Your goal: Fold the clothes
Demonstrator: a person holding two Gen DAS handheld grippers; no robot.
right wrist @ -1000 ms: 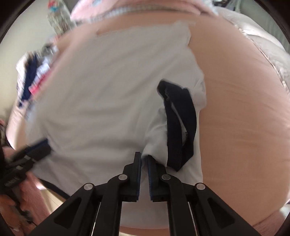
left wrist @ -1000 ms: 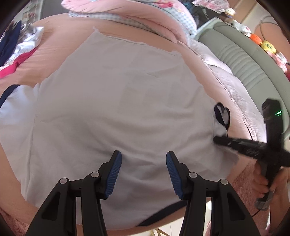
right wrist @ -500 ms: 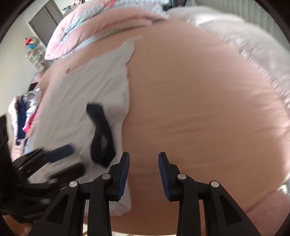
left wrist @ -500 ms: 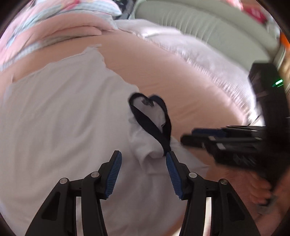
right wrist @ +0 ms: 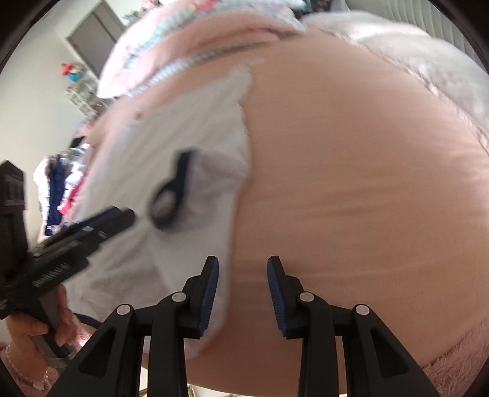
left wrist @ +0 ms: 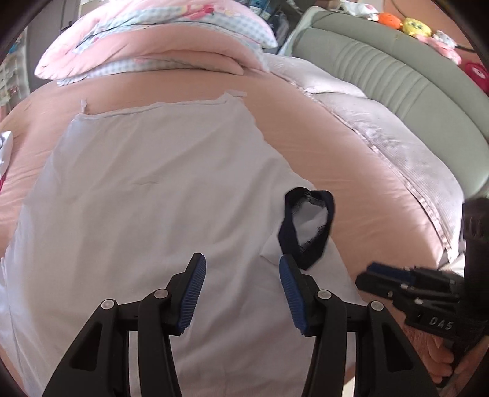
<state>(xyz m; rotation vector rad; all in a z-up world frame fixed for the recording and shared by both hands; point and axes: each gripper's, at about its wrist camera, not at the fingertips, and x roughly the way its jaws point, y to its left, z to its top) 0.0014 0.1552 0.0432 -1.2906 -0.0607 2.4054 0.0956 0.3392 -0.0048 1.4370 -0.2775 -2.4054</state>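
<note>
A white shirt [left wrist: 159,195] lies spread flat on the pink bed sheet [left wrist: 351,171]. Its right sleeve, with a navy cuff [left wrist: 305,229], is folded inward onto the body. My left gripper [left wrist: 241,270] hovers open over the shirt's near part, its right finger just below the cuff, nothing between the pads. In the right wrist view the shirt [right wrist: 189,143] and cuff [right wrist: 174,195] are blurred at the left. My right gripper [right wrist: 243,270] is open and empty above the sheet, beside the shirt's right edge. Each gripper shows in the other's view: right gripper [left wrist: 382,279], left gripper [right wrist: 113,220].
A folded pink and checked quilt [left wrist: 159,45] lies past the shirt. A pale lilac blanket [left wrist: 382,131] and a green padded headboard [left wrist: 397,79] with plush toys [left wrist: 415,26] run along the right. Loose clothes [right wrist: 58,189] pile at the far left.
The right gripper opened, let go of the sleeve and slid right off the shirt onto the sheet. The left gripper moved right across the shirt to the navy cuff.
</note>
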